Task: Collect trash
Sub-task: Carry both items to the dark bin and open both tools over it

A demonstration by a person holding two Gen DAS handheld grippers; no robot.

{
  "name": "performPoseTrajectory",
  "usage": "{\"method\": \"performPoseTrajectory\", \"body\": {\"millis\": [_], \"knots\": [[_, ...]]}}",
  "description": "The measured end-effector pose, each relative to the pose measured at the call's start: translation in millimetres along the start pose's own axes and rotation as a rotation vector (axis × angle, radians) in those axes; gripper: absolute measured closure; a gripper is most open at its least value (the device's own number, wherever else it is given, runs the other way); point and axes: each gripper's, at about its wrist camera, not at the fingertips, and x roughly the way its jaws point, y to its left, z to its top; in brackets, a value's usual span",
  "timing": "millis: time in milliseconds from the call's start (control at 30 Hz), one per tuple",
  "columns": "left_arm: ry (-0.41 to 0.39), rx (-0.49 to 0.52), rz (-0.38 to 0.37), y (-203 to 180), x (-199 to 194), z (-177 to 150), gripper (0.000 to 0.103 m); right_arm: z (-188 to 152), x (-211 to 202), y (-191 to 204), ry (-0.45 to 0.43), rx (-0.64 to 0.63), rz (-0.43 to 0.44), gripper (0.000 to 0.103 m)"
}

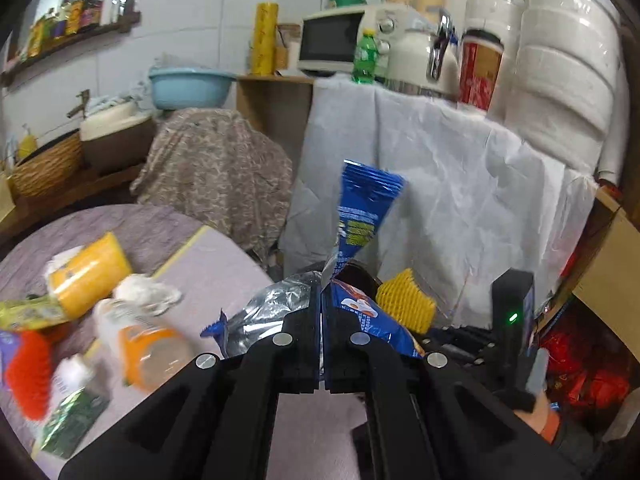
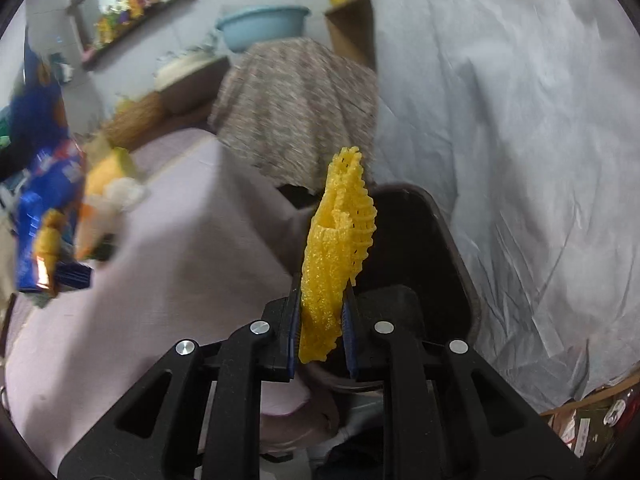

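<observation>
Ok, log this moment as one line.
left gripper: shut on blue snack wrapper | right gripper: shut on yellow foam net | dark bin: beyond net | table: more trash

table [image 1: 224,264]: left of bin
bin [image 2: 448,248]: before sheet [image 2: 520,120]
net [image 2: 336,248]: over bin
wrapper [image 1: 360,208]: left of net
bottle [image 1: 148,344]: on table, behind wrapper

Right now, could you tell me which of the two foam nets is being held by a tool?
The yellow net, clamped in the right tool over the dark bin. The red net lies loose on the table.
</observation>
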Motion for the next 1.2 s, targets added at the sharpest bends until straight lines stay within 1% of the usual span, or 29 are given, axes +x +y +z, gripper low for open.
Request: {"method": "performPoseTrajectory", "body": {"millis": [67,133,200,233,267,300,333,433,500,567,700,800,867,900,933,967,1000,1033,1067,1100,1200], "knots": [[0.036,-0.006,-0.005,-7.9,27.0,5.3,0.101,-6.0,28.2,-14.7,0.050,0.011,-0.029,0.084],[0.070,-0.003,-0.004,-16.9,53.4,8.7,0.101,-9.7,46.8,-27.3,0.075,0.036,-0.028,0.083],[0.096,0.011,-0.001,-27.4,76.6,11.1,0.101,-16.6,62.2,-37.0,0.104,0.056,-0.037,0.078],[0.116,0.024,0.011,-33.6,92.2,11.4,0.101,-18.1,67.8,-41.6,0.108,0.067,-0.044,0.070],[0.128,0.027,0.017,-37.0,102.4,12.9,0.101,-21.2,68.7,-45.0,0.106,0.081,-0.050,0.058],[0.146,0.026,0.019,-39.2,114.4,12.9,0.101,-24.6,67.1,-48.7,0.097,0.097,-0.058,0.050],[0.172,0.021,0.024,-40.9,129.4,12.1,0.101,-27.7,64.1,-52.7,0.080,0.108,-0.068,0.039],[0.224,0.012,0.042,-44.0,161.3,8.1,0.101,-36.5,51.8,-64.1,0.047,0.127,-0.114,0.038],[0.250,0.008,0.050,-48.2,178.9,6.6,0.101,-41.3,43.7,-73.0,0.033,0.153,-0.125,0.035],[0.278,0.010,0.050,-53.5,194.2,4.5,0.101,-46.5,32.6,-84.8,0.013,0.183,-0.160,0.031],[0.349,0.014,0.075,-60.0,225.2,-4.0,0.101,-43.3,19.6,-95.5,-0.021,0.201,-0.211,0.027],[0.391,-0.015,0.074,-58.7,232.4,-8.6,0.101,-42.6,6.1,-102.0,-0.051,0.208,-0.246,0.025],[0.391,-0.017,0.065,-59.1,227.1,-6.6,0.100,-41.1,1.8,-104.8,-0.064,0.205,-0.264,0.023],[0.382,-0.016,0.064,-58.5,224.3,-4.7,0.097,-40.0,-0.8,-105.2,-0.070,0.203,-0.273,0.022],[0.366,-0.018,0.070,-56.9,215.3,-1.3,0.085,-39.7,-1.9,-106.8,-0.072,0.205,-0.277,0.022],[0.351,-0.020,0.075,-57.6,210.1,-0.2,0.057,-39.3,-3.4,-108.0,-0.074,0.211,-0.279,0.022],[0.326,-0.025,0.079,-57.0,201.4,2.4,0.042,-38.7,-3.4,-109.7,-0.075,0.217,-0.276,0.022],[0.277,-0.027,0.080,-55.3,187.8,5.9,0.026,-38.4,-4.3,-110.2,-0.074,0.224,-0.268,0.021],[0.231,-0.021,0.076,-54.7,175.7,8.6,0.026,-38.3,-4.3,-110.4,-0.072,0.229,-0.262,0.021],[0.215,-0.009,0.076,-56.1,168.6,10.0,0.026,-37.7,-5.1,-109.2,-0.071,0.232,-0.258,0.021],[0.200,0.036,0.089,-56.8,146.4,14.1,0.026,-32.4,-5.4,-104.2,-0.078,0.232,-0.249,0.021]]}}
